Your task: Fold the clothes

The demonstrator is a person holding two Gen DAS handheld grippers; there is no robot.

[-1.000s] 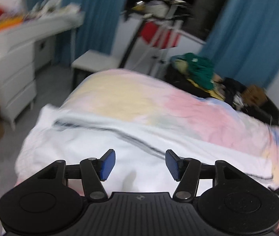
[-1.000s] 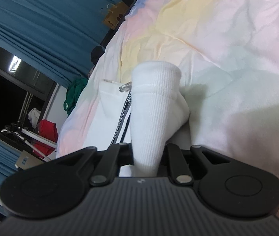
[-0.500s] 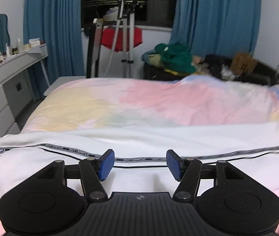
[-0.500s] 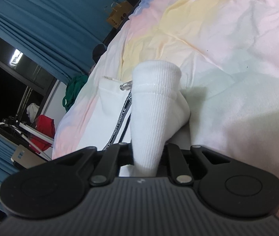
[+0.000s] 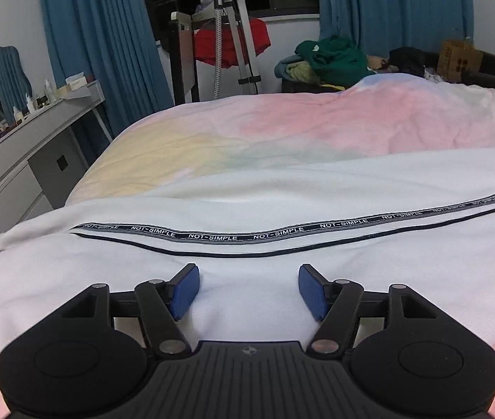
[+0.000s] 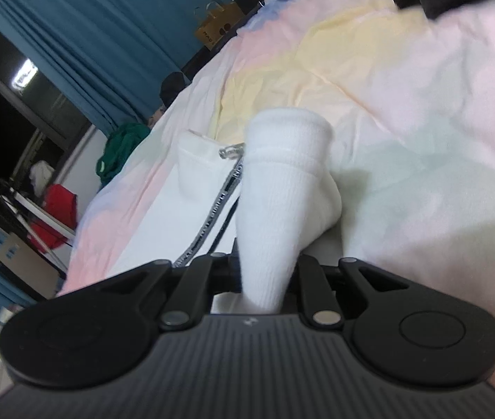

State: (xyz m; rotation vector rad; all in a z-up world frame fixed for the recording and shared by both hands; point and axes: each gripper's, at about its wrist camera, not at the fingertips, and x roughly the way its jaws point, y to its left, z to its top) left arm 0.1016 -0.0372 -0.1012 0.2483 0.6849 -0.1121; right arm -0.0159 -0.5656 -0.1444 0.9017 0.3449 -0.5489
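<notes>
Trousers [image 5: 282, 272] lie flat across bed [image 5: 282, 132], stretched for folding. My right claw [image 6: 264, 276] pinches ribbed cuff [image 6: 282, 188], anchoring that end. My left claw [image 5: 247, 291], just been widening, nothing between pads, hovers above cloth.

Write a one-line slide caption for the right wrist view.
Right gripper pinches white ribbed cuff above pastel bedspread.

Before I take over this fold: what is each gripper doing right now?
Left gripper: open, its jaws have just been opening, over the white garment, nothing gripped.
Right gripper: shut on the garment's ribbed cuff.
</notes>
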